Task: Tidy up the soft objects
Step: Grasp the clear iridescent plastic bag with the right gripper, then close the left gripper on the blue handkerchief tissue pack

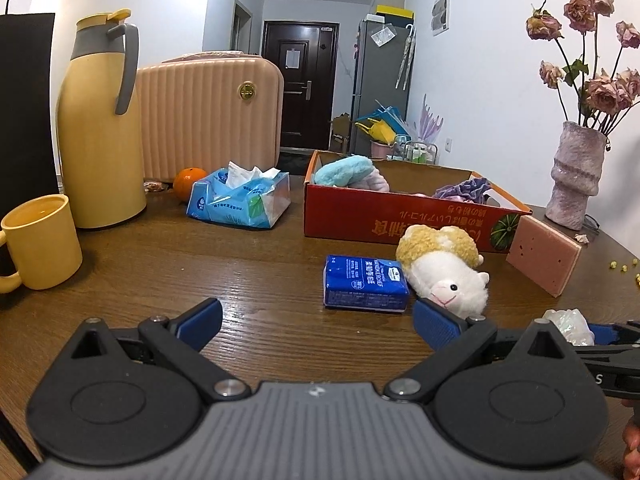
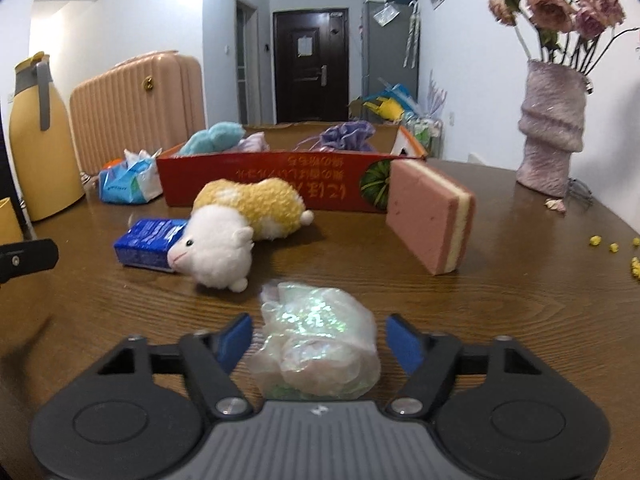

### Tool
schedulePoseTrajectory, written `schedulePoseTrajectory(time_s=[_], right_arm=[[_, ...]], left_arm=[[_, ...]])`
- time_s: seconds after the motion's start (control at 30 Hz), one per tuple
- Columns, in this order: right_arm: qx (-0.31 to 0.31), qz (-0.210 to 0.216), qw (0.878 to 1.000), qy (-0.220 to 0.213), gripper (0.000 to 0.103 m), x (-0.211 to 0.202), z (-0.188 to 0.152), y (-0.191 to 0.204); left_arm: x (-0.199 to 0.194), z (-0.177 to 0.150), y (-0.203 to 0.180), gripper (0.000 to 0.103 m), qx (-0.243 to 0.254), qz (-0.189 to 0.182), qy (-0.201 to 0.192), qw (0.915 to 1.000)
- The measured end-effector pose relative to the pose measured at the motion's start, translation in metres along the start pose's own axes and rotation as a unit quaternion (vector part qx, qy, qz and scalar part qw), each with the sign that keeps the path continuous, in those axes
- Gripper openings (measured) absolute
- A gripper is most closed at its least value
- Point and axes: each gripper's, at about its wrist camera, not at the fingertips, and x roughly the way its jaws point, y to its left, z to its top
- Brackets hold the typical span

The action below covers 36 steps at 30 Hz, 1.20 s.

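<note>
A crinkled iridescent plastic bag (image 2: 316,344) lies on the wooden table between the fingers of my right gripper (image 2: 318,322). The blue pads stand a little off it on both sides, so the gripper is open. My left gripper (image 1: 316,312) is wide open over bare table with nothing in it. Just beyond it lie a blue handkerchief pack (image 1: 364,284) and a white-and-yellow plush sheep (image 1: 444,268) on its side. A pink sponge (image 2: 432,216) leans against the red cardboard box (image 2: 272,184), which holds a blue fluffy item (image 2: 216,136) and a purple cloth (image 2: 348,136).
At the back left stand a yellow thermos jug (image 1: 100,136), a yellow mug (image 1: 40,240), a pink suitcase (image 1: 208,116), an orange (image 1: 188,180) and an opened blue tissue pack (image 1: 240,200). A vase of dried roses (image 1: 576,180) stands back right, with yellow crumbs (image 2: 612,246) nearby.
</note>
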Motion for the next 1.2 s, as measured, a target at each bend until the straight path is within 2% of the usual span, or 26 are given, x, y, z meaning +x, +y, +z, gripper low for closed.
schedulePoseTrajectory(time_s=[0.03, 0.1, 0.23, 0.57, 0.73, 0.87, 1.2], right_arm=[[0.001, 0.004, 1.000, 0.006, 0.059, 0.002, 0.000, 0.000], [0.006, 0.008, 1.000, 0.014, 0.053, 0.005, 0.001, -0.001], [0.013, 0.011, 1.000, 0.004, 0.046, 0.004, 0.001, -0.003], [0.020, -0.007, 0.998, -0.053, 0.044, 0.001, 0.011, -0.006], [0.030, -0.013, 0.997, -0.065, 0.044, 0.008, 0.018, -0.009], [0.034, -0.016, 0.997, -0.072, 0.045, 0.015, 0.025, -0.010], [0.034, -0.019, 0.996, -0.086, 0.045, 0.034, 0.038, -0.009]], left_arm=[[0.000, 0.000, 0.000, 0.103, 0.000, 0.000, 0.000, 1.0000], [0.001, 0.000, 0.000, 0.103, 0.000, 0.001, 0.001, 1.0000], [0.001, -0.001, 0.000, 0.103, 0.001, 0.001, 0.001, 1.0000], [0.003, 0.000, 0.000, 0.103, -0.001, 0.005, 0.005, 1.0000], [0.012, 0.001, 0.002, 0.103, -0.007, 0.010, 0.016, 0.9998], [0.022, 0.003, 0.001, 0.103, -0.009, 0.029, 0.024, 0.9993], [0.050, 0.011, -0.007, 0.103, -0.008, 0.039, 0.038, 0.9985]])
